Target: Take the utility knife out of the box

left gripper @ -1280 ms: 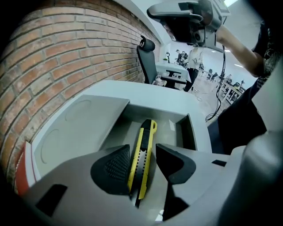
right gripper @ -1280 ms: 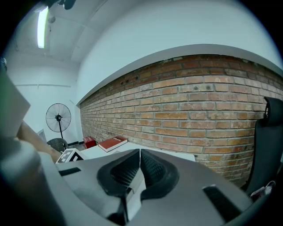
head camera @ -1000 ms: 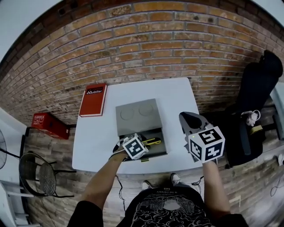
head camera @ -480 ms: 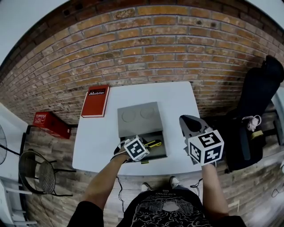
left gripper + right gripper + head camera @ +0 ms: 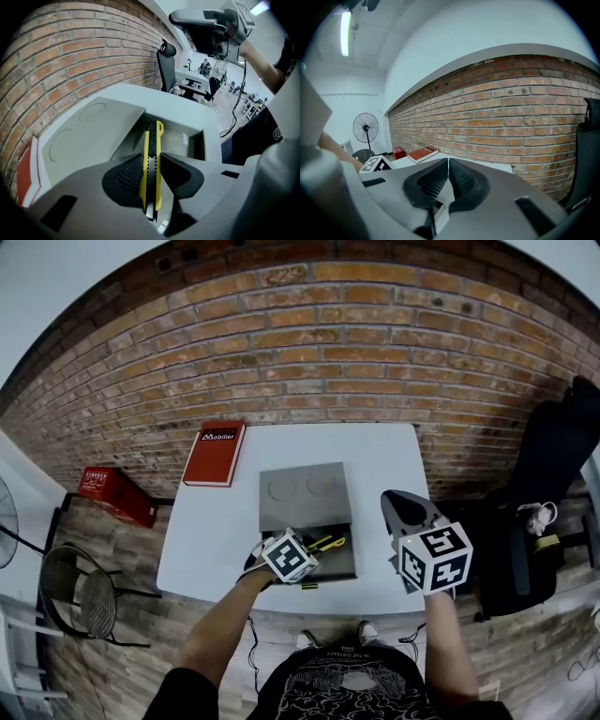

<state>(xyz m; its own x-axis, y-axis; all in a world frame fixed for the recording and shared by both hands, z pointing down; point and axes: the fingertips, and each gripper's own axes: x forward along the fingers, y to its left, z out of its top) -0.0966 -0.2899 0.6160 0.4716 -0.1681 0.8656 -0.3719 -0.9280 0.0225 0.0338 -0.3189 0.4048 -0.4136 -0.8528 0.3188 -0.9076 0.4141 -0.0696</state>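
A yellow and black utility knife sits between the pads of my left gripper, which is shut on its middle. The knife's far end points over the open part of the grey box. The box's lid is slid back toward the brick wall. In the head view my left gripper stands at the box's near open end, with the knife's yellow end sticking out to the right. My right gripper hovers right of the box, shut and empty, as the right gripper view confirms.
The box rests on a white table against a brick wall. A red book lies at the table's far left corner. On the floor are a red crate and a metal chair to the left, and a black chair to the right.
The left gripper has stayed at the box's open end over the knife, whose yellow end now tilts slightly. The right gripper has hardly moved. The head view has shifted a little.
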